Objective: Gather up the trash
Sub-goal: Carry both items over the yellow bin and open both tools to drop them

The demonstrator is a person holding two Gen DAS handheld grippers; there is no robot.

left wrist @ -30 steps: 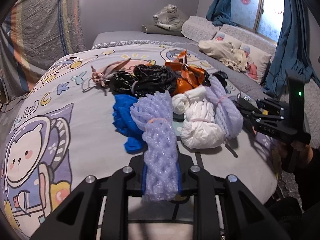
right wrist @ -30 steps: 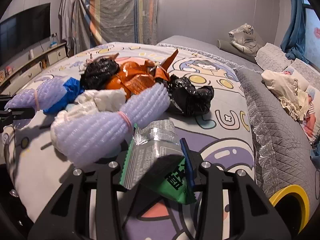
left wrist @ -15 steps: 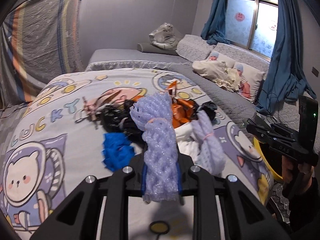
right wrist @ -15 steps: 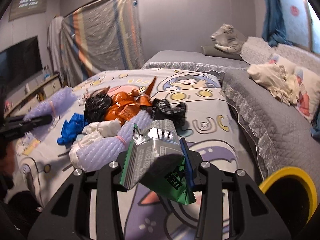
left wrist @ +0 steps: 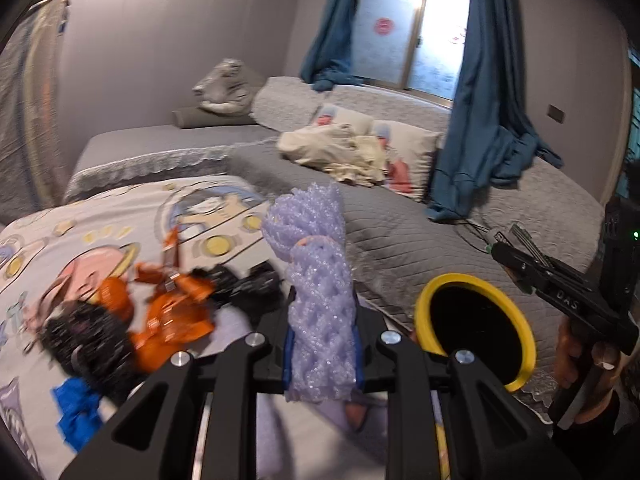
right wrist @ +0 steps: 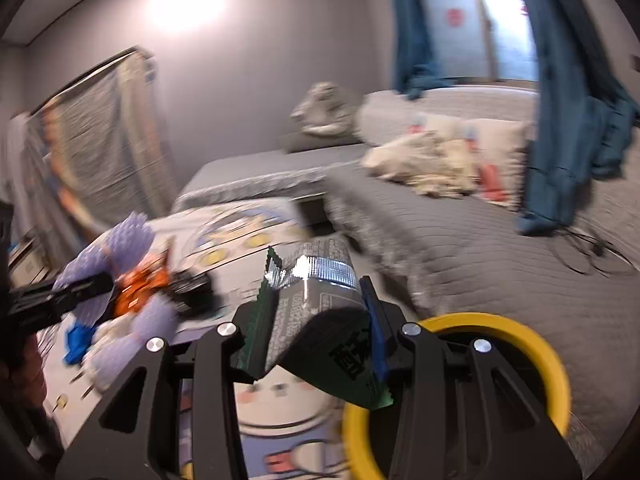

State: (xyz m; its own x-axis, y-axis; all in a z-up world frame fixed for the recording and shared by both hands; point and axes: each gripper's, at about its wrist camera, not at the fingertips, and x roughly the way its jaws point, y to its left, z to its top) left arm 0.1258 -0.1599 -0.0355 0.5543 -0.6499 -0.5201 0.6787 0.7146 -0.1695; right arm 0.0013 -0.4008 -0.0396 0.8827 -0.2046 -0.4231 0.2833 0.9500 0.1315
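Note:
My left gripper (left wrist: 322,354) is shut on a purple foam net (left wrist: 316,280), held upright above the bed's edge. My right gripper (right wrist: 316,344) is shut on a green and silver snack wrapper (right wrist: 316,304); it also shows at the right of the left wrist view (left wrist: 520,264). A yellow-rimmed bin (left wrist: 476,320) with a black inside stands right of the foam net, and in the right wrist view (right wrist: 500,332) it lies just right of and below the wrapper. More trash stays on the bed: an orange wrapper (left wrist: 176,308), black bags (left wrist: 248,288) and a blue scrap (left wrist: 76,404).
The cartoon-print bedspread (left wrist: 120,224) lies at left. A grey quilted bed (left wrist: 400,216) with pillows and a cream cloth (left wrist: 340,152) runs behind the bin. Blue curtains (left wrist: 480,120) hang by the window. A cable (right wrist: 580,252) lies on the quilt.
Both grippers have swung right, away from the trash pile toward the yellow bin, each still holding its item. The bin is now large in both views.

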